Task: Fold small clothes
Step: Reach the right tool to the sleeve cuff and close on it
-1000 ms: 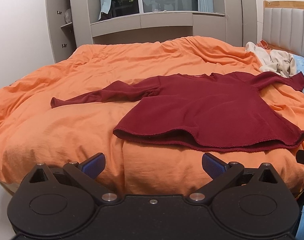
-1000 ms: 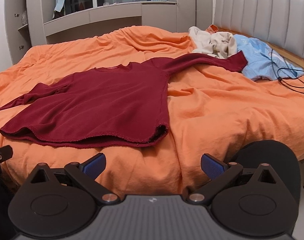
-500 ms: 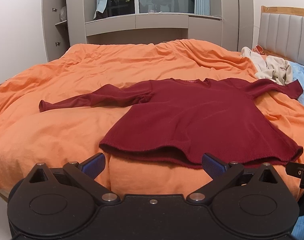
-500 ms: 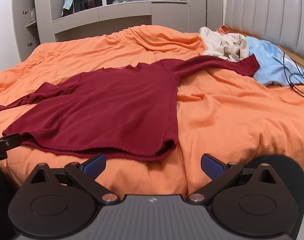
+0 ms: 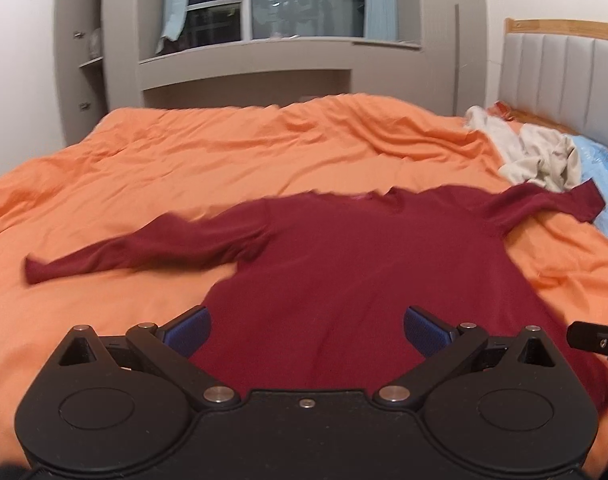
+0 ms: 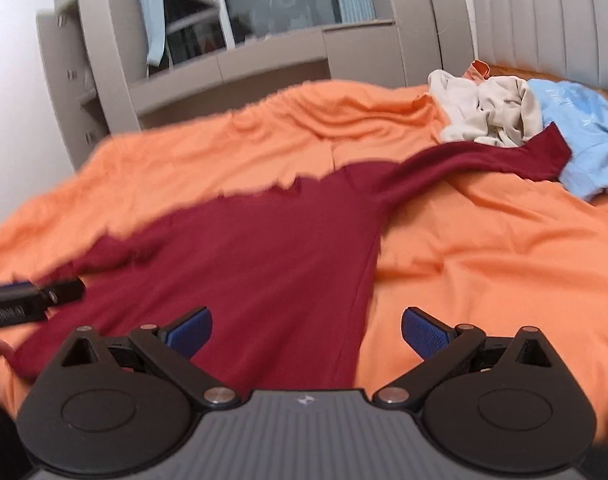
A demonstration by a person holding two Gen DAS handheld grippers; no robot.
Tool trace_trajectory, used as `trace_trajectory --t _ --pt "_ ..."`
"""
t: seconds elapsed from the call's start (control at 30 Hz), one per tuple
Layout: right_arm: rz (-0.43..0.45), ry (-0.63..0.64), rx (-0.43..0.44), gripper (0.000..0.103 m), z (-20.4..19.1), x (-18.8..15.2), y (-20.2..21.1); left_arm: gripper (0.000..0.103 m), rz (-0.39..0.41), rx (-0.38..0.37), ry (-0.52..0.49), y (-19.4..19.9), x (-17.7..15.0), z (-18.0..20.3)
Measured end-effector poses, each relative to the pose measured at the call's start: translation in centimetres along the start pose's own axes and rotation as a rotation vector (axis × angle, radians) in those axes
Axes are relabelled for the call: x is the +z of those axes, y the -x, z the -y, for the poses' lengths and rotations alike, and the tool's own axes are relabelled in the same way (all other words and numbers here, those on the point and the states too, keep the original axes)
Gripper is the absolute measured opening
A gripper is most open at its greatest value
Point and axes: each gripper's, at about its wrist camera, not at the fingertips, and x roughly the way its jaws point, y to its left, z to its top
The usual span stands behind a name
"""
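A dark red long-sleeved top lies flat on the orange duvet, both sleeves spread out. My left gripper is open and empty, above the top's lower left hem; the hem itself is hidden behind the gripper body. In the right wrist view the top fills the middle. My right gripper is open and empty, straddling the top's right side edge near the hem. Both views are motion blurred.
A heap of beige clothes and a light blue garment lie by the grey headboard at the right sleeve's end. A grey window shelf unit stands behind the bed. The left gripper's edge shows at the left.
Both grippers have moved forward and up, from in front of the bed edge to over the top's hem. The top has not moved. Both grippers stay open.
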Motion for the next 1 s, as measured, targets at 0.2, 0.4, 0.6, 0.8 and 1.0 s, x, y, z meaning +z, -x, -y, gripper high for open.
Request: trace_trajectory --t 0.2,0.4,0.6,0.8,1.0 --pt "0.187 -0.132 -0.013 0.103 6.6 5.1 -3.5 0.103 0.024 -0.065 -0.023 -6.9 3.9 2.1" --pt "0.196 -0.116 -0.135 0.103 11.0 10.6 -9.4 0.103 0.002 -0.085 -0.018 -13.8 5.9 4.3" --pt "0.194 -0.265 -0.123 0.103 16.7 13.2 -15.5 0.103 -0.063 -0.052 0.065 -19.4 5.9 5.5" --pt "0.265 -0.326 -0.323 0.103 23.0 14.6 -19.2 0.103 -0.141 0.004 0.106 -23.7 6.9 7.3" --pt "0.322 -0.468 -0.449 0.096 30.3 13.5 -20.8 0.103 -0.147 -0.006 0.055 -26.1 6.2 10.2"
